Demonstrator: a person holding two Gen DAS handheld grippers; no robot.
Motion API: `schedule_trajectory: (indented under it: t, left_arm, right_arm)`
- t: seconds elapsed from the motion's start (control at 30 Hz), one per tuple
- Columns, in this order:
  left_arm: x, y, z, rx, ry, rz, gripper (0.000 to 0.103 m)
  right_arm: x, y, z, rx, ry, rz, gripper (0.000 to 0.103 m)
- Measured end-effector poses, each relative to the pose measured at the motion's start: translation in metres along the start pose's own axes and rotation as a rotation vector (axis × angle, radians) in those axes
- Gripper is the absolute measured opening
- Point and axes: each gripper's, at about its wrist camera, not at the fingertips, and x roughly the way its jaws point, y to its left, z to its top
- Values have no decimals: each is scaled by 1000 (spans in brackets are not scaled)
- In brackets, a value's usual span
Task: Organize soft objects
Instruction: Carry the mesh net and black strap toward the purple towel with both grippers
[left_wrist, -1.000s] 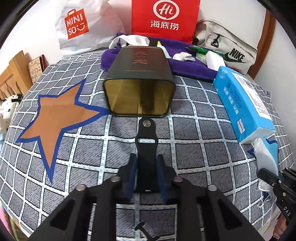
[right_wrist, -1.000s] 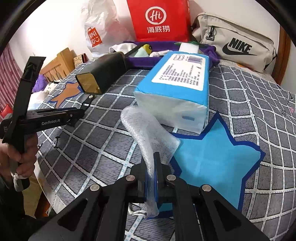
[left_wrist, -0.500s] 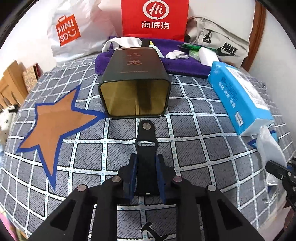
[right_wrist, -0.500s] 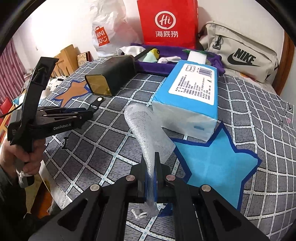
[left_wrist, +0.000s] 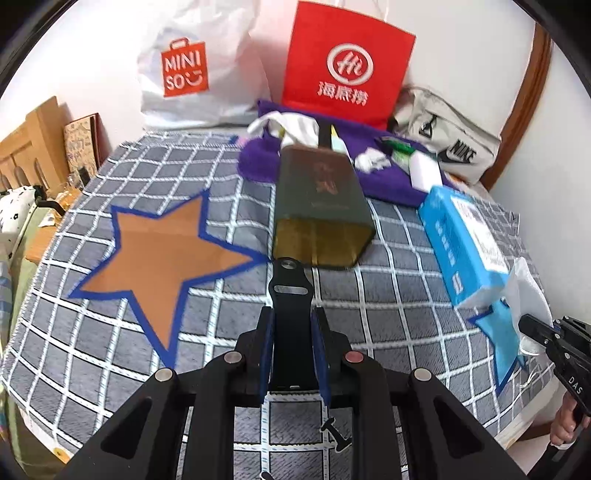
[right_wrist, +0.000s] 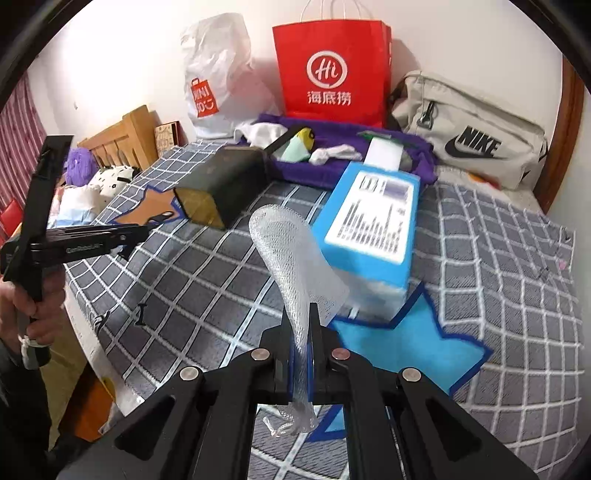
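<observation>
Right wrist: white mesh sleeve (right_wrist: 295, 266), translucent, pinched in right gripper (right_wrist: 303, 328).

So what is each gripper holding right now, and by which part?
The left gripper grips a black strap near its lower end. The right gripper pinches a white mesh sleeve near its bottom end.

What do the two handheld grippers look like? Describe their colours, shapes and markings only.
Both are matte black, angular frames with silver rivet heads and blue pads lining the fingers. The left gripper shows white lettering along its side in the right wrist view, too blurred to read. The right gripper has "DAS" printed in white on its body in the left wrist view. Each has a pistol-style handle. No cables are visible.
</observation>
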Motion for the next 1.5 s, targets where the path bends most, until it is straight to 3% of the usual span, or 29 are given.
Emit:
schedule_trajectory:
  t: [0.57, 1.5]
  left_arm:
    - [-20, -12, 61, 17, -92, -26, 19]
    - [-1, -35, 150, 58, -150, -67, 19]
  right_arm:
    - [-2, -19, 66, 4, -73, -13, 5]
    - [23, -44, 150, 7, -134, -33, 5]
